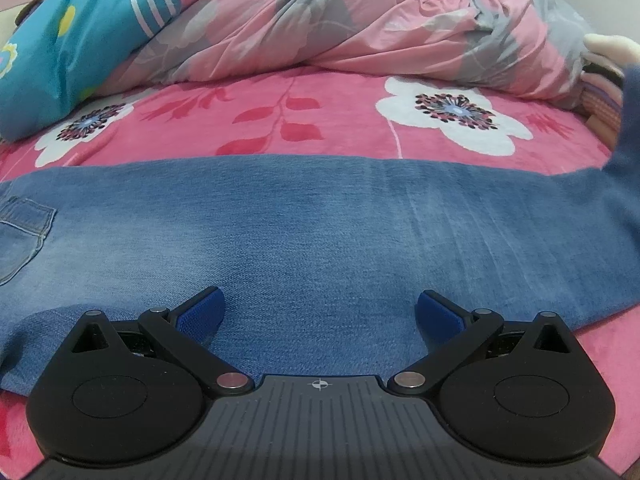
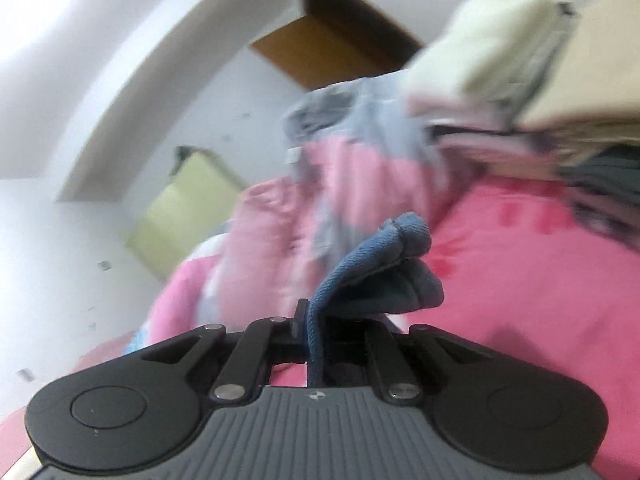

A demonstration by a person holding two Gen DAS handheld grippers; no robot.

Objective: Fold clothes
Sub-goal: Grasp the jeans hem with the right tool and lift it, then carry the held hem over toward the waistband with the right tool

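Blue jeans (image 1: pixel 300 220) lie flat across the pink bed, a back pocket (image 1: pixel 24 232) at the left. My left gripper (image 1: pixel 320 300) hovers low over the near edge of the denim, jaws wide open, blue pads (image 1: pixel 200 316) apart with nothing pinched. At the right edge of the left wrist view the leg end (image 1: pixel 628 128) rises off the bed. In the blurred right wrist view my right gripper (image 2: pixel 314 320) is shut on that leg end of the jeans (image 2: pixel 384 272), held up above the bed with the hem bunched ahead of the fingers.
A pink floral blanket (image 1: pixel 280 120) covers the bed. Behind it lie a crumpled pink-and-grey duvet (image 1: pixel 320 20) and a teal pillow (image 1: pixel 60 40). A stack of folded clothes (image 2: pixel 500 60) sits at the far right. A white wall and a brown cabinet (image 2: pixel 340 40) stand beyond.
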